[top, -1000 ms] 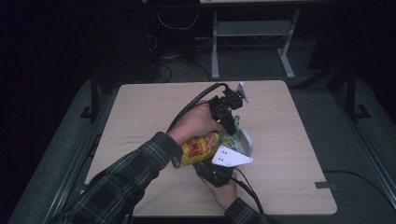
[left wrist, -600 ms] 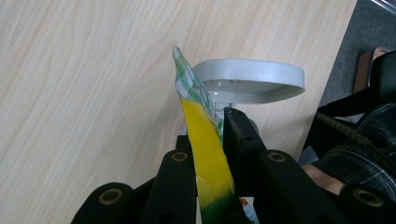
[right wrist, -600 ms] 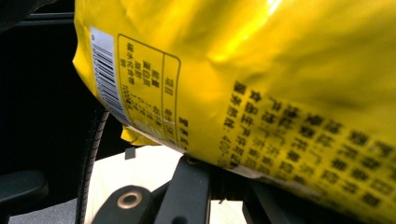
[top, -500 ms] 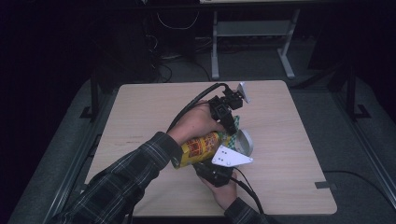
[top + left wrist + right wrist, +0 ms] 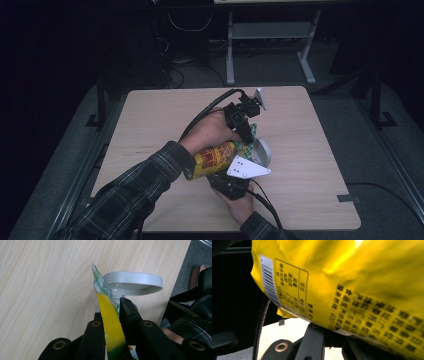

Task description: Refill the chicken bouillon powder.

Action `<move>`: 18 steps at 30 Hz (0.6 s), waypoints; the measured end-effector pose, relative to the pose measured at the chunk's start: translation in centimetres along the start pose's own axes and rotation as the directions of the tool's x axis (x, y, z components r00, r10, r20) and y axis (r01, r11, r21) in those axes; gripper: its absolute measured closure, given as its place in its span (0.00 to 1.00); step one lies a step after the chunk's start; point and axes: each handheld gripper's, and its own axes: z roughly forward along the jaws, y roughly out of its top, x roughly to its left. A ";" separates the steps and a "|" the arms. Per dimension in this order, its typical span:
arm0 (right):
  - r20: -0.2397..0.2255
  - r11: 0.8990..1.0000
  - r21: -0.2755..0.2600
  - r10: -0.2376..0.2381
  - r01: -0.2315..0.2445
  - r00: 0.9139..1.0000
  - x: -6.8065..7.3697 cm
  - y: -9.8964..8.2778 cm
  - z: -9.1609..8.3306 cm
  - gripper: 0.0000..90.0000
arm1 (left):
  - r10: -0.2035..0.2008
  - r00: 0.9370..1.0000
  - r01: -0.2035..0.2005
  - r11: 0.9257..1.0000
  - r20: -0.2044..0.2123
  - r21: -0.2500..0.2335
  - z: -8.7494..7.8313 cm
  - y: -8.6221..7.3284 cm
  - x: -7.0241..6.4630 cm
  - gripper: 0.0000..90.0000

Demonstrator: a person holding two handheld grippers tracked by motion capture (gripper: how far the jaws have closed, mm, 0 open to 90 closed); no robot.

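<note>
The yellow bag (image 5: 212,159) sat lower middle of the high view, just left of the grey bowl (image 5: 261,151). It looked light, crinkly and slick, so the flat seam was the spot to pinch. Left gripper (image 5: 111,315) was clamped narrow on that top seam, right gripper (image 5: 234,184) clamped on its bottom end. Loads of bare table (image 5: 320,125) to the right
</note>
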 end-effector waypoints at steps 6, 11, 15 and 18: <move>0.000 1.000 -0.001 0.001 -0.001 1.000 0.0 0.0 0.0 1.00 | 0.004 1.000 -0.004 1.000 -0.001 0.005 0.0 0.0 0.0 0.90; 0.001 1.000 -0.001 0.001 -0.001 1.000 0.0 0.0 0.0 1.00 | 0.005 1.000 -0.005 1.000 -0.002 0.005 0.0 0.0 0.0 0.90; 0.002 1.000 -0.001 0.000 0.000 1.000 0.0 0.0 0.0 1.00 | 0.001 1.000 -0.001 1.000 -0.001 0.001 0.0 0.0 0.0 0.90; 0.000 1.000 0.000 0.000 0.000 1.000 0.0 0.0 0.0 1.00 | -0.001 1.000 0.001 1.000 -0.001 0.001 0.0 0.0 0.0 0.90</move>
